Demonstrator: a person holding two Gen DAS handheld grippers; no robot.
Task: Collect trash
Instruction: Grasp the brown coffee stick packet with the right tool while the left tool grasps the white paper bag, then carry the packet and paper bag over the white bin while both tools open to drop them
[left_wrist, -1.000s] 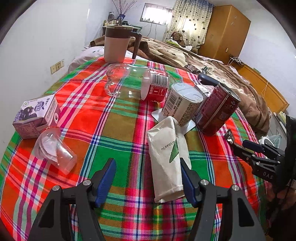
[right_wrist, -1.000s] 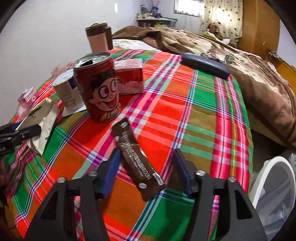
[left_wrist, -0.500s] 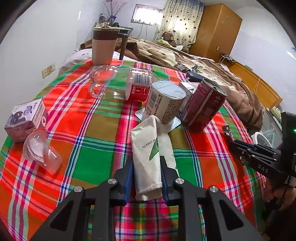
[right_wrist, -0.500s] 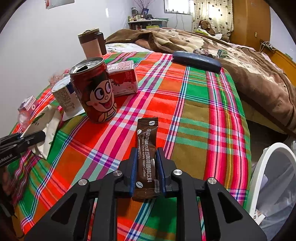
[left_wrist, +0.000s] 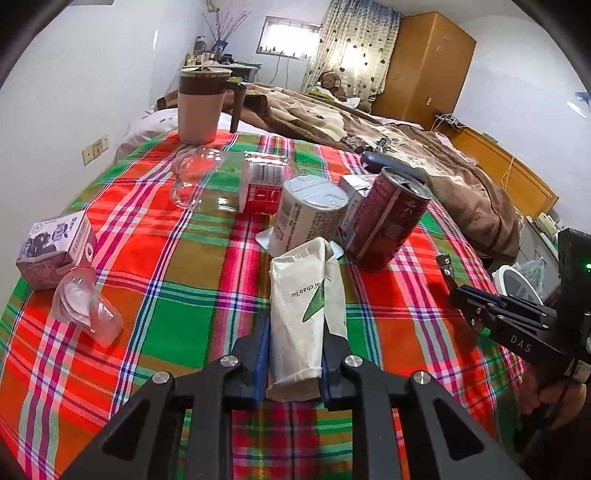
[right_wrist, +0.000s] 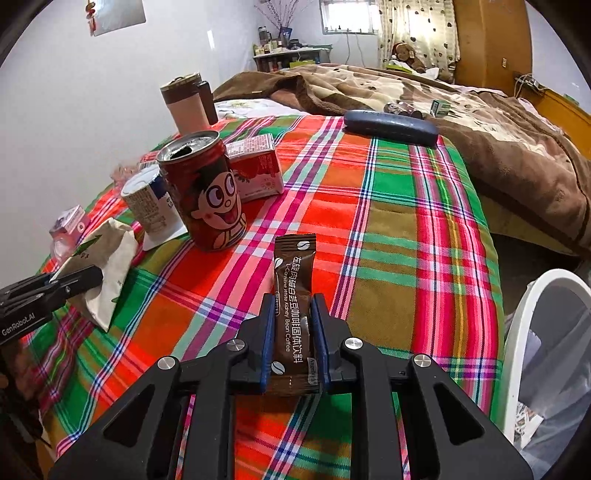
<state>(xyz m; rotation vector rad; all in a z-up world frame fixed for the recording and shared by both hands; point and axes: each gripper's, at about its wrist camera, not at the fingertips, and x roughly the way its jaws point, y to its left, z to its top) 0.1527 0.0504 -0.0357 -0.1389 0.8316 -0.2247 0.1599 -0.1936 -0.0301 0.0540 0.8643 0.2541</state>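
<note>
both grippers pinching trash on the plaid cloth (left_wrist: 155, 295)
left gripper (left_wrist: 293, 345), having just been closing, is pinching the paper cup (left_wrist: 304, 314); right gripper (right_wrist: 293, 325) is clamping the coffee sachet (right_wrist: 291, 295), can (right_wrist: 205, 192) crowding behind.

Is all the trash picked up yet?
Not yet. The left gripper is shut on the crumpled paper bag, and the right gripper on the brown coffee packet. The red can, cartons and plastic cups wait on the cloth. The white bin stands close by.
</note>
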